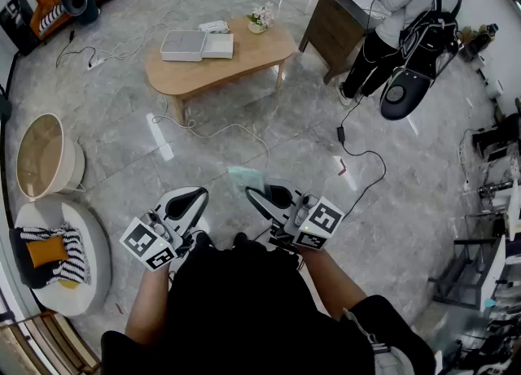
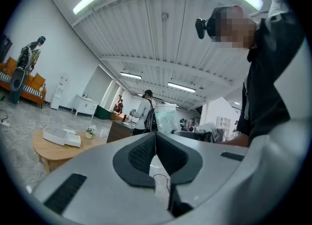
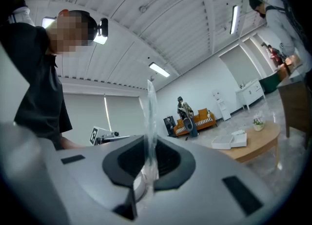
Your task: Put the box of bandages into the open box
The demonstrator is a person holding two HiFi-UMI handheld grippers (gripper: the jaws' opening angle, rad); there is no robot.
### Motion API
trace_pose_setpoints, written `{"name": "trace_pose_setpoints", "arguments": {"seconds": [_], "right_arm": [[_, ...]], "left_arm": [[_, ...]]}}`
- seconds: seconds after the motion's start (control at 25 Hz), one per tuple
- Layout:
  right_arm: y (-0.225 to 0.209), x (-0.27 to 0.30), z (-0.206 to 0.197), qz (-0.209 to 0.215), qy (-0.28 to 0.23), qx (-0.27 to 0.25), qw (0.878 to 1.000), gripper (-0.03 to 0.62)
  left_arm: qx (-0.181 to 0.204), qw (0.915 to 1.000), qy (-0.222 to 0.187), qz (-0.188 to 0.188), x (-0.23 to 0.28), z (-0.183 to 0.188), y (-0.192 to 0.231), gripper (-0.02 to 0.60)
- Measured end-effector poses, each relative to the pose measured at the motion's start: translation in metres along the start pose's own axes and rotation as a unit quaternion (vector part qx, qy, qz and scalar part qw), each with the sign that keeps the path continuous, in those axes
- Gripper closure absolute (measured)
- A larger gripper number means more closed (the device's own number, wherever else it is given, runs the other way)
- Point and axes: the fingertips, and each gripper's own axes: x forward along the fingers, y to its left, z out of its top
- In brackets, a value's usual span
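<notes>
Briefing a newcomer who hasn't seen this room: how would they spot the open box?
Find the curved wooden table on the grey floor. On it lies the open box: white, flat, two joined halves, unlike the small flower pot beside it.

Glossy marble-look floor (image 1: 106, 150), smooth wooden table (image 1: 248, 56), clear plastic bag (image 3: 150, 116)

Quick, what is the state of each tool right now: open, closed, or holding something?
Left tool: closed, with nothing between its jaws.
Right tool: closed on a clear plastic bag.
</notes>
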Motion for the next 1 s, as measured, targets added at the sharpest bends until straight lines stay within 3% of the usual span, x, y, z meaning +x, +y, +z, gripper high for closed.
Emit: {"name": "trace_pose_setpoints", "arguments": {"seconds": [0.6, 1.0], "right_arm": [[0.003, -0.035, -0.002, -0.011, -0.011, 0.008, 1.0, 0.563], [-0.007, -0.061, 0.004, -0.006, -0.03, 0.006, 1.0, 0.563]], "left_arm": [[-0.012, 0.9999, 0.003, -0.011, 0.007, -0.006, -0.025, 0.563], [-0.008, 0.9998, 0.009, 0.016, 0.003, -0.009, -0.026, 0.563]]}}
